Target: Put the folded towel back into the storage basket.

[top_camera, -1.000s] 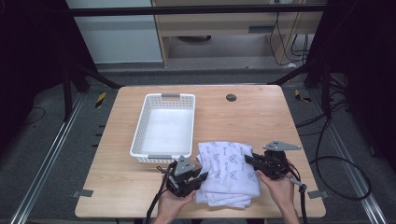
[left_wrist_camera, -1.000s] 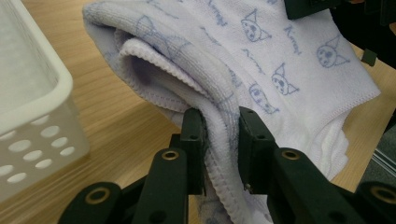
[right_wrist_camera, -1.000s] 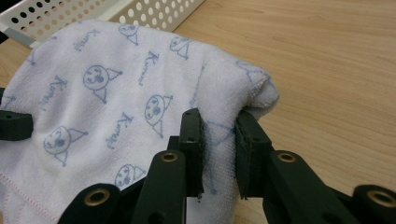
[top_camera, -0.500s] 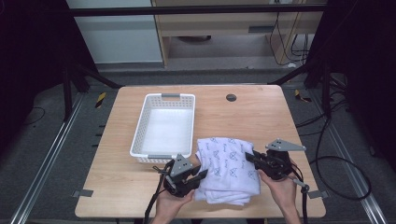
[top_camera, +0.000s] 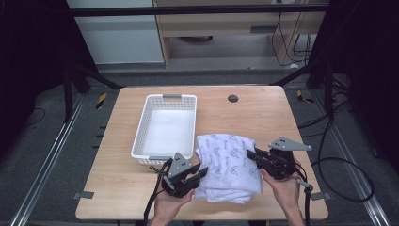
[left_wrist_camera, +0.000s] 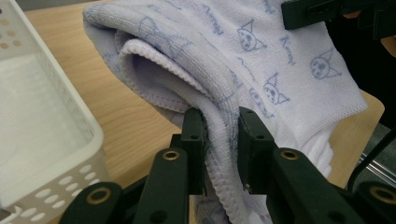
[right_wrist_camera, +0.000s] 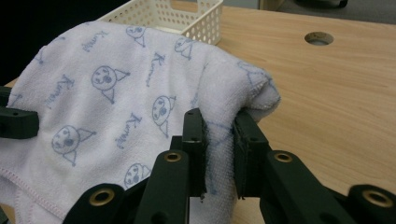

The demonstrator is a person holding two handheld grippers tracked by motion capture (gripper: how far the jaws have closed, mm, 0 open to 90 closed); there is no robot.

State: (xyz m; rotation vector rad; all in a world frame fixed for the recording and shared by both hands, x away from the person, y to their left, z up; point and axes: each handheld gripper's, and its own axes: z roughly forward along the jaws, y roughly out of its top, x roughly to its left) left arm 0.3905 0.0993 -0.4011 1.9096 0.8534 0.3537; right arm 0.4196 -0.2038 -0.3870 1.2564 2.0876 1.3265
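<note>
Take the basket (top_camera: 165, 129) as your landmark; your folded towel (top_camera: 229, 165) lies on the table (top_camera: 263, 113) just right of its near corner; the table's hole (top_camera: 233, 98) sits right of its far end.

The soft white terry towel (top_camera: 228, 165) is printed all over with pale blue cartoon cat faces and slanted pale blue script, and a thin pinkish stitched line runs along its hem in the right gripper view. The light wooden bench (top_camera: 254, 117) shows a warm tan grain with one dark round hole (top_camera: 232, 98), and the rectangular white plastic basket (top_camera: 166, 126) on it has walls perforated with rows of small holes and a grey handle at its far end. Both the left tool (left_wrist_camera: 219, 135) and the right tool (right_wrist_camera: 218, 137) are matte black with brass-coloured rivets, each topped by a grey three-cornered plate (top_camera: 289, 144).
</note>
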